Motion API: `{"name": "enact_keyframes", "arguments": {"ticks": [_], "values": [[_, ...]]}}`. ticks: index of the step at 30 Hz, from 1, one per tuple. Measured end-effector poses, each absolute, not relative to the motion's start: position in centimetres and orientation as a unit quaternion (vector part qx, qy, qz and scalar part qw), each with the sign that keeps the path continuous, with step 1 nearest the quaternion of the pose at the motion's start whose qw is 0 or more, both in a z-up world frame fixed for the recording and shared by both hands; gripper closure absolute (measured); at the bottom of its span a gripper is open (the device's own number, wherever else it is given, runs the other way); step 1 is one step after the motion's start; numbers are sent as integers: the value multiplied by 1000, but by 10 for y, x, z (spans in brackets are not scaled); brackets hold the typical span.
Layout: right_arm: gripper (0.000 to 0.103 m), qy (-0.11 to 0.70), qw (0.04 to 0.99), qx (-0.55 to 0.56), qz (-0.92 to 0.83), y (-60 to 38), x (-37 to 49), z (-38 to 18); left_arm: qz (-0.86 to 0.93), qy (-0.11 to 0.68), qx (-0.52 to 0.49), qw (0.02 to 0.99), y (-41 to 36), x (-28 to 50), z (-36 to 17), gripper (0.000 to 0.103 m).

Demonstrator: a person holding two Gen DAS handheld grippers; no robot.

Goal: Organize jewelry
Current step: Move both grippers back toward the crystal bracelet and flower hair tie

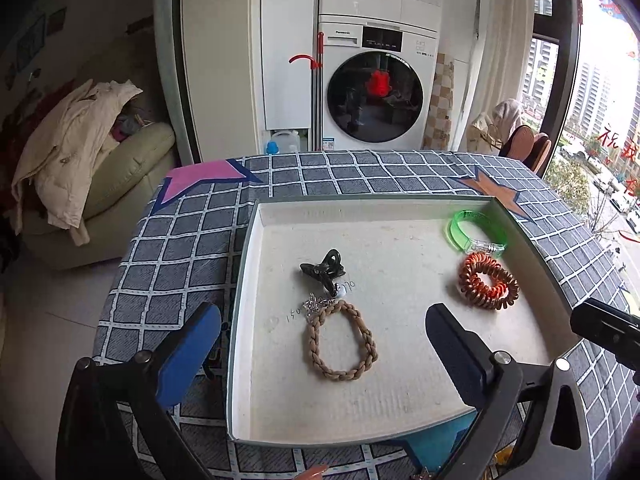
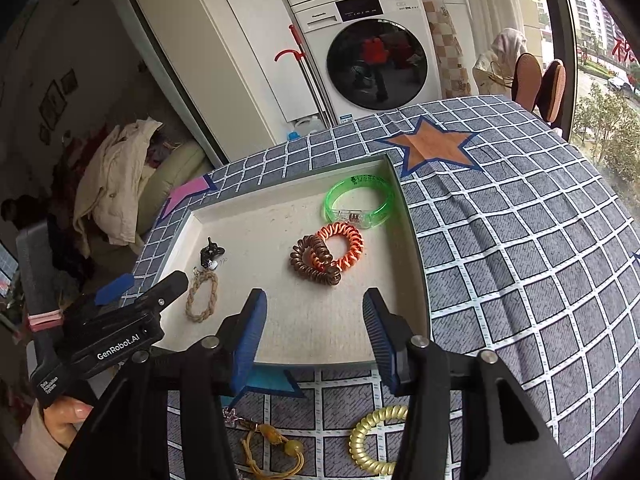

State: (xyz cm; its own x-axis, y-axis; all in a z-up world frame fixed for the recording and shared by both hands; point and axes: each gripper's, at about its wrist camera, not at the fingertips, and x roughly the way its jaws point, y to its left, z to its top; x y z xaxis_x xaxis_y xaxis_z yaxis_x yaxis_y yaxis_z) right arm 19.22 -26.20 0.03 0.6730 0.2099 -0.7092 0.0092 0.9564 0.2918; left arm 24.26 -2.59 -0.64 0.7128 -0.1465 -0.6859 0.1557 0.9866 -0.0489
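Observation:
A shallow white tray [image 1: 256, 248] [image 2: 404, 216] lies on the checked tablecloth. In it are a tan braided band [image 1: 340, 340] [image 2: 202, 294], a black claw clip [image 1: 324, 268] [image 2: 212, 254], a small silver charm [image 1: 316, 304], a green translucent bangle [image 1: 476, 230] [image 2: 360, 200] and orange and brown coil hair ties [image 1: 488, 282] [image 2: 328, 254]. My left gripper [image 1: 320, 356] is open and empty above the tray's near left part. My right gripper [image 2: 314, 336] is open and empty over the tray's near edge. A yellow coil tie [image 2: 376, 444] and a beaded cord [image 2: 276, 448] lie on the cloth beneath it.
The table [image 2: 520, 240] has a grey checked cloth with star patches. A washing machine [image 1: 376, 92] stands behind it, a sofa with clothes [image 1: 80, 148] to the left, chairs [image 2: 536, 80] and a window to the right.

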Motion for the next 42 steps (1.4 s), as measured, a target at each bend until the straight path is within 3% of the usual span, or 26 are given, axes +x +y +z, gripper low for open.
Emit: {"name": "enact_keyframes", "arguments": {"ticks": [4,8,27,39,42], "values": [[23,396,905,143,61,-264,181,4,-87,369,-2,925,-20,228,0,0],[20,398,906,136,59,-264,168,5,-102,387,-18,916,-15,211,-5,0],[20,458,879,130,27,-282,102,-37,-101,453,-9,885,-20,119,-44,0],[20,479,853,189,88,-263,89,-47,-92,480,-23,872,-22,104,-58,0],[25,486,844,204,100,-258,93,-51,-90,481,-21,872,-24,103,-60,0]]}}
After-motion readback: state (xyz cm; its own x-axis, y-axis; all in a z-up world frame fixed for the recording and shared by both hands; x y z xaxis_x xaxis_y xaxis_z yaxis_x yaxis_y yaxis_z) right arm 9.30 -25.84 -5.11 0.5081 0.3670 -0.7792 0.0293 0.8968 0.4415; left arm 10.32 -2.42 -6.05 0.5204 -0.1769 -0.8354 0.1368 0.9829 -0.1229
